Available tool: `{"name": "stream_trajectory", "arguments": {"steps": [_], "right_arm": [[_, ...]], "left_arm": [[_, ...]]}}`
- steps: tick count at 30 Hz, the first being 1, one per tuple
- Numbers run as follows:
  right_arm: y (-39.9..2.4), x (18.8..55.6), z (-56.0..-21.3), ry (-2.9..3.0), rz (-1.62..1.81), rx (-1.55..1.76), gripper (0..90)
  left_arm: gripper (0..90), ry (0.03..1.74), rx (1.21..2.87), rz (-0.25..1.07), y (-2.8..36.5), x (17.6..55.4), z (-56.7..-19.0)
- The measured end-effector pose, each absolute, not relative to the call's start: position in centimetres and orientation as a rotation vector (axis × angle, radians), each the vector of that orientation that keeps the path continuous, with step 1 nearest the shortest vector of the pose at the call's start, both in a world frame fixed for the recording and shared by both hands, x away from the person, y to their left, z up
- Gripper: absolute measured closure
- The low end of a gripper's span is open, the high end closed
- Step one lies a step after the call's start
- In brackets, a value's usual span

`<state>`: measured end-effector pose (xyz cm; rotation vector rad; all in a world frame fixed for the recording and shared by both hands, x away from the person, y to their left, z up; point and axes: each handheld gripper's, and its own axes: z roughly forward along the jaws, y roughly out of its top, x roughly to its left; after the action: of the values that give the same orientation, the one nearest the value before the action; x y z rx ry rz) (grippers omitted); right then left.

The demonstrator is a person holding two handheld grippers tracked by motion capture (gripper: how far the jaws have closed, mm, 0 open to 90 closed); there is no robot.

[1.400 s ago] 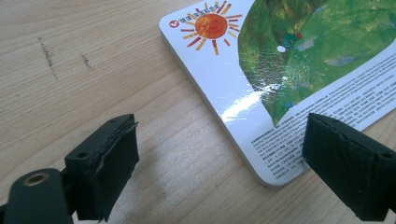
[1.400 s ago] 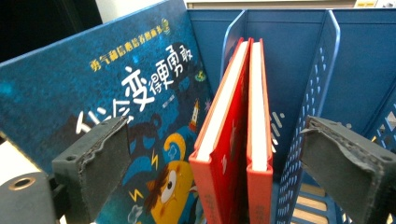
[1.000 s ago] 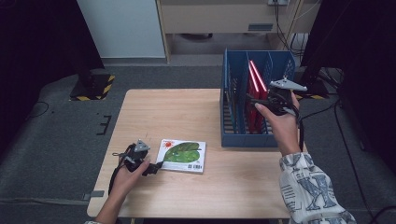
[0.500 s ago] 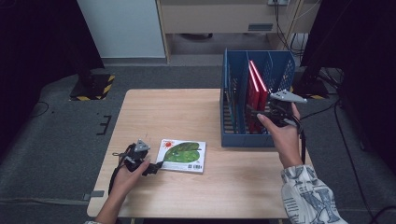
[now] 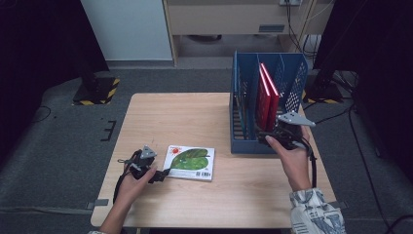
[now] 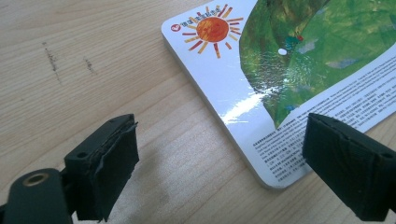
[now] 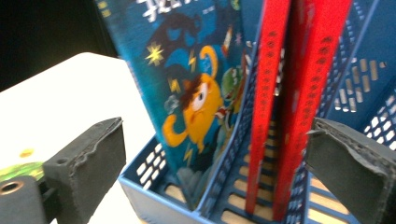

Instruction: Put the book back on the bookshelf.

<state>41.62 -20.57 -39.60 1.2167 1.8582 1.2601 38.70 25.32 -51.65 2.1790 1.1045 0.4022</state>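
Green picture book (image 5: 190, 163) lies flat on the worktop (image 5: 195, 117), lower centre of the high view, its near corner poking between the spread jaws in the left tongs view. Left tongs (image 5: 155, 174) sit wide open just off the book's left edge, nothing pinched. It looks like a stiff, thick-paged board book with a glossy cover (image 6: 261, 88), so likely light but slick; the best hold seems to be across that protruding corner or the short edge, biting deep so the gloss doesn't slip. Over at right of the frame, the right tongs (image 5: 273, 138) hang open in front of the blue rack (image 5: 243, 87), where red books (image 7: 299, 93) and a blue cartoon book (image 7: 196, 84) stand upright in their slots.
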Motion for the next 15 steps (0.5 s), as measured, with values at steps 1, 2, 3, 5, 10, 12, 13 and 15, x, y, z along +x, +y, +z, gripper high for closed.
{"name": "stream_trajectory", "arguments": {"steps": [1, 2, 3, 5, 10, 12, 13, 15], "right_arm": [[-20.4, 41.4, -39.7, 1.861, 1.264, 1.216, 5.0], [-20.2, 41.1, -39.9, 1.865, 1.267, 1.212, 5.2], [-20.0, 40.9, -40.1, 1.872, 1.266, 1.205, 5.1], [-19.5, 40.4, -40.3, 1.883, 1.255, 1.182, 5.3], [-18.5, 39.3, -41.0, 1.900, 1.278, 1.153, 5.3], [-18.1, 39.0, -41.4, 1.904, 1.290, 1.145, 5.3], [-17.9, 38.9, -41.5, 1.908, 1.294, 1.141, 5.3], [-17.5, 38.6, -42.0, 1.920, 1.301, 1.134, 5.3]], "left_arm": [[10.0, 1.103, 2.178, 0.403, 25.3, 38.7, -51.6], [10.0, 1.102, 2.175, 0.404, 25.3, 38.7, -51.6], [10.0, 1.103, 2.178, 0.404, 25.3, 38.7, -51.6], [10.1, 1.101, 2.180, 0.403, 25.3, 38.7, -51.6], [10.0, 1.097, 2.178, 0.404, 25.3, 38.7, -51.7], [10.0, 1.094, 2.177, 0.405, 25.3, 38.7, -51.7], [9.9, 1.092, 2.176, 0.406, 25.3, 38.7, -51.7], [9.9, 1.089, 2.176, 0.405, 25.3, 38.7, -51.7]]}}
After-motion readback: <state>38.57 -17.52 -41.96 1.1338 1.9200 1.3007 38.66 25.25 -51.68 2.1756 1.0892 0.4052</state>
